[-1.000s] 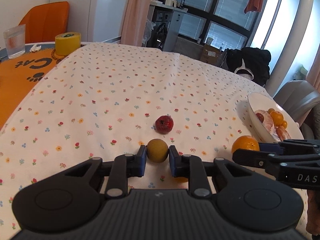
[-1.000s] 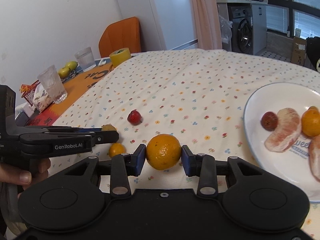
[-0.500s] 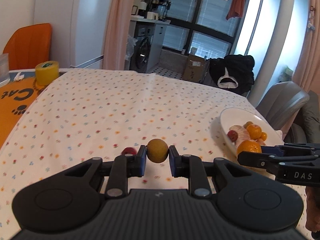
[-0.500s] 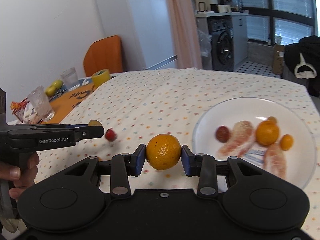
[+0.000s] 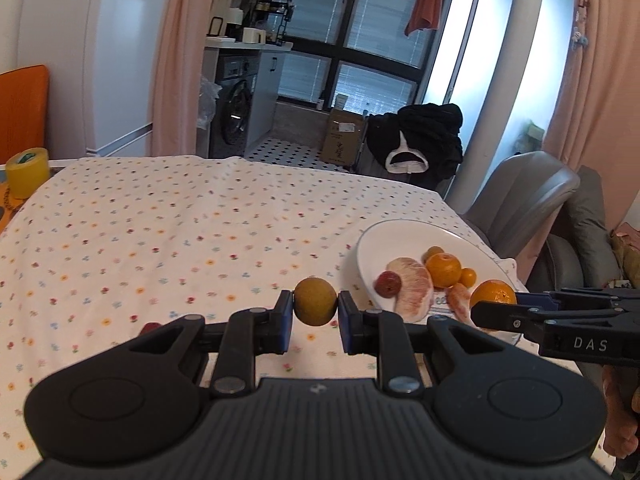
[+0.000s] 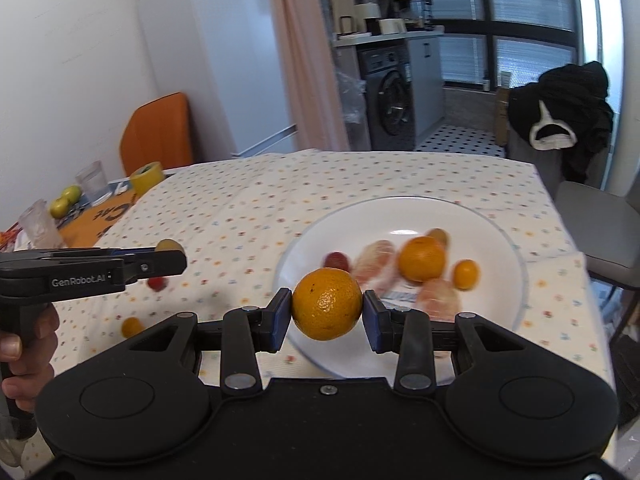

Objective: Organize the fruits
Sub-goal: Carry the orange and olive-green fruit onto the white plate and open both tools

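My right gripper (image 6: pixel 327 305) is clamped on an orange (image 6: pixel 327 305), pads at its widest girth, 3 and 9 o'clock, and it hangs over the near rim of the white plate (image 6: pixel 508 236). I judge it firm, light-ish, w/ pebbly skin that grips well; the equator is the right hold, since the pads would slide off nearer the poles. My left gripper (image 5: pixel 315 307) is clenched on a small brownish-yellow fruit (image 5: pixel 315 307), held above the floral tablecloth (image 5: pixel 160 216), plate at its 2 o'clock. Smoother and smaller, so prob. easier to squirt out; squeeze gently.

Plate already carries 2 peeled citrus pieces, an orange, a small kumquat-like fruit and a red fruit (image 5: pixel 387 283).

Right view only: 2 loose fruits on the cloth at 9 o'clock, a red one (image 6: pixel 156 283) and a small orange one (image 6: pixel 132 326), plus the person's hand (image 6: pixel 28 356). Left view only: my right gripper side-on, orange over the plate's near edge, not touching it.
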`<state>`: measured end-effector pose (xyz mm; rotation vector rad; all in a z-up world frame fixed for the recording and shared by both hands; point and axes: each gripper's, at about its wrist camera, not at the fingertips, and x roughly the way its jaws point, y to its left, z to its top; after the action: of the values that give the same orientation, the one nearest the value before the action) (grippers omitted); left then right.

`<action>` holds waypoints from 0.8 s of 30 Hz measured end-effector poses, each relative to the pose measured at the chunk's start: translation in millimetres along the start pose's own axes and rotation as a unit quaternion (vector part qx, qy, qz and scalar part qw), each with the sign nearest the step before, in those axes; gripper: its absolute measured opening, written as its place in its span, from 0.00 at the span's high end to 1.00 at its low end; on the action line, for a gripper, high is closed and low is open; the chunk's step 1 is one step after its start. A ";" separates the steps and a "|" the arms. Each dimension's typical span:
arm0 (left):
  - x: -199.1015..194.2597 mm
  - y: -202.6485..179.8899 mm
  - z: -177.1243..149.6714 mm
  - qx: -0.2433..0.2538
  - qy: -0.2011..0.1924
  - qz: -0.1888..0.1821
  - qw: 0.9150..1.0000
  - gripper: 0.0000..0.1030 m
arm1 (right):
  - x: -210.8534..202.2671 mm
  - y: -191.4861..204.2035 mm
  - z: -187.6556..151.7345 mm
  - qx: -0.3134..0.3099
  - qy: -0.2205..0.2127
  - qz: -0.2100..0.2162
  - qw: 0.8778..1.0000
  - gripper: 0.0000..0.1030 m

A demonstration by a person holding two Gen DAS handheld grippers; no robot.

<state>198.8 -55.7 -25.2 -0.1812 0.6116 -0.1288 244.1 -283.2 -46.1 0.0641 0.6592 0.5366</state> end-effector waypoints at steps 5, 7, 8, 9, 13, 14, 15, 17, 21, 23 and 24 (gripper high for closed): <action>7.2 -15.7 1.7 0.009 0.002 -0.015 1.000 0.79 | -7.2 -19.8 -2.0 0.013 -0.007 -0.022 1.000 0.65; 10.9 -22.8 2.4 0.014 0.003 -0.020 1.000 0.79 | -10.2 -27.8 -3.5 0.017 -0.010 -0.032 0.999 0.65; 12.4 -25.5 2.4 0.016 0.004 -0.023 1.000 0.79 | -11.2 -32.3 -4.2 0.019 -0.011 -0.036 0.999 0.65; 14.0 -28.7 2.6 0.018 0.004 -0.025 1.000 0.79 | -11.8 -35.7 -4.8 0.022 -0.012 -0.039 0.999 0.65; 22.7 -41.0 3.2 0.026 0.009 -0.033 0.999 0.79 | -11.6 -47.5 -7.8 0.031 -0.012 -0.049 0.998 0.65; 24.3 -43.4 3.2 0.028 0.010 -0.035 0.999 0.79 | -11.0 -49.8 -8.4 0.032 -0.012 -0.051 0.998 0.65; 26.3 -46.1 3.3 0.029 0.011 -0.036 0.999 0.79 | -10.6 -52.6 -8.7 0.034 -0.012 -0.051 0.998 0.65; 30.7 -50.6 3.9 0.032 0.014 -0.039 0.999 0.79 | -9.7 -56.5 -9.6 0.038 -0.012 -0.053 0.998 0.65; 39.6 -59.5 3.9 0.038 0.020 -0.045 0.998 0.79 | -7.4 -66.7 -10.0 0.048 -0.014 -0.056 0.997 0.63; 43.6 -63.8 3.7 0.041 0.023 -0.049 0.998 0.79 | -6.1 -70.6 -10.0 0.051 -0.017 -0.060 0.997 0.60; 45.6 -65.9 3.9 0.043 0.024 -0.051 0.997 0.79 | -6.9 -72.2 -10.3 0.051 -0.020 -0.061 0.997 0.59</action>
<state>233.8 -127.5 -33.9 -0.1270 0.6442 -0.2583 266.2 -350.0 -66.5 0.1284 0.6475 0.3831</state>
